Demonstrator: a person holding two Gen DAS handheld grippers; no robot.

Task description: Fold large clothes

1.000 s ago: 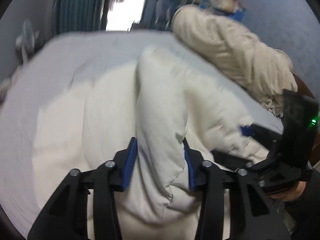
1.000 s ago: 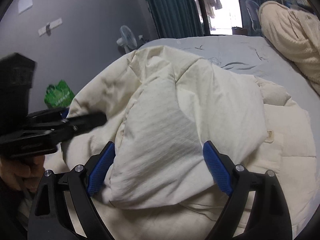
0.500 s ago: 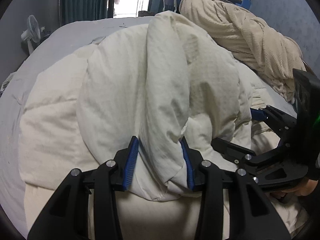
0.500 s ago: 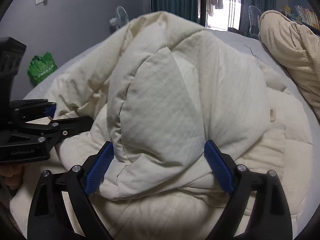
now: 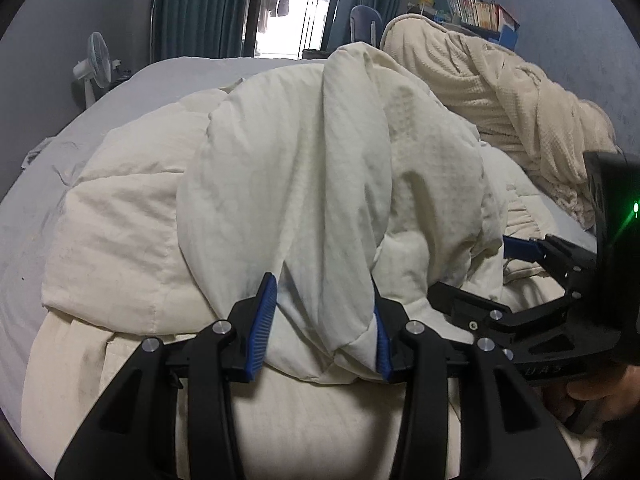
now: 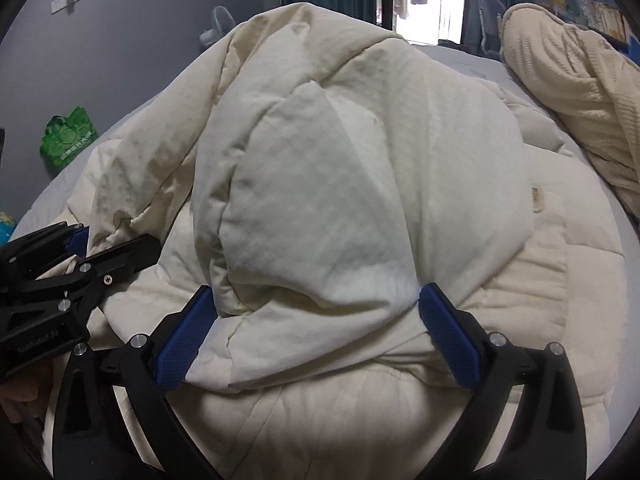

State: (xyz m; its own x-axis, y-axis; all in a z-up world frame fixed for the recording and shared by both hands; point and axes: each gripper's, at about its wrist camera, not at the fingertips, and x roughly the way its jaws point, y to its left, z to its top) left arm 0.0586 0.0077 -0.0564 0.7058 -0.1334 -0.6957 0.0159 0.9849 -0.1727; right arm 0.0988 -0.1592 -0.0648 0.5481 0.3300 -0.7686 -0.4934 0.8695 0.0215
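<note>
Two grippers, both biting into the same cream quilt [image 5: 288,168]! On the left gripper [image 5: 320,320] the jaws pinch a thick gathered fold of it, blue pads [image 5: 262,320] pressed into the fabric on either side, and the fold rises in a tall peak straight ahead of the camera. On the right gripper [image 6: 316,328] the jaws stand wider but are packed full, clamped around a bulky bunched corner of that quilt [image 6: 320,184], blue pads [image 6: 450,340] dug into its flanks. Each gripper shows up in the other's view: the right gripper sits at the right edge of the left view, green light glowing on its body, and the left gripper sits low at the left of the right view. Beneath both, the rest of the quilt spreads out on the bed [image 5: 160,80] with its grey sheet. Further right lies a heaped beige blanket [image 5: 500,92]. Beyond the bed, a standing fan [image 5: 94,64], teal curtains [image 5: 200,4], a bright window [image 5: 292,4], and a green bag [image 6: 68,136] near the wall.
</note>
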